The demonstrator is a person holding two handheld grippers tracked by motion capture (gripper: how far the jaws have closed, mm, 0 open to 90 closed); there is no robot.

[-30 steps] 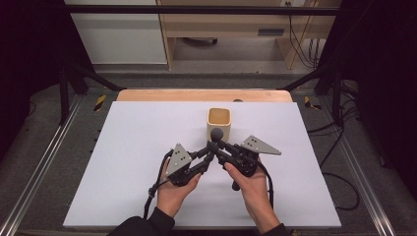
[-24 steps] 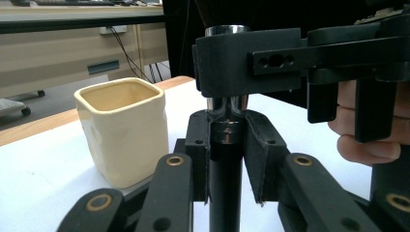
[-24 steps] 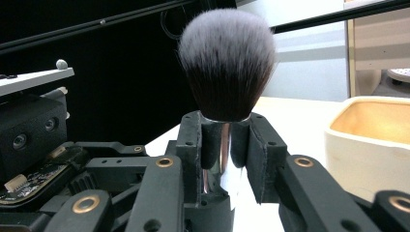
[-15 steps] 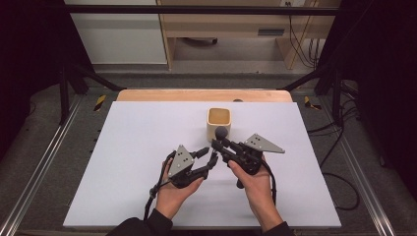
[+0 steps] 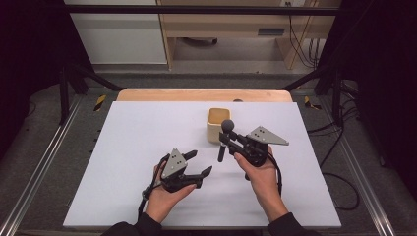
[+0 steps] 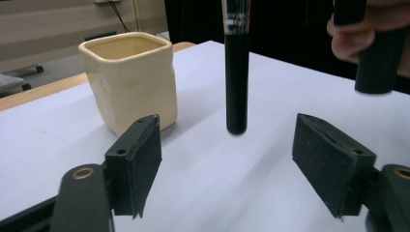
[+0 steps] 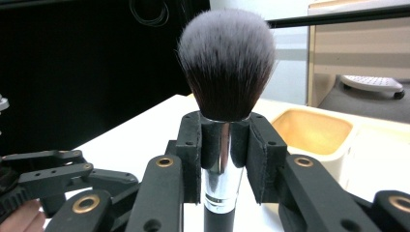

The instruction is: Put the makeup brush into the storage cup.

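The left gripper (image 6: 227,169) is holding its two black jaws apart over the white table (image 6: 270,92); the jaws have just been opening, and nothing is sitting between the pads. Beyond the gap, the black handle of a brush (image 6: 237,82) is hanging upright, its lower end clear of the table surface and its silver ferrule reaching the top edge. A cream square cup (image 6: 128,79) is standing behind the jaw at the left. At upper right, a hand (image 6: 362,29) is gripping a black handle.
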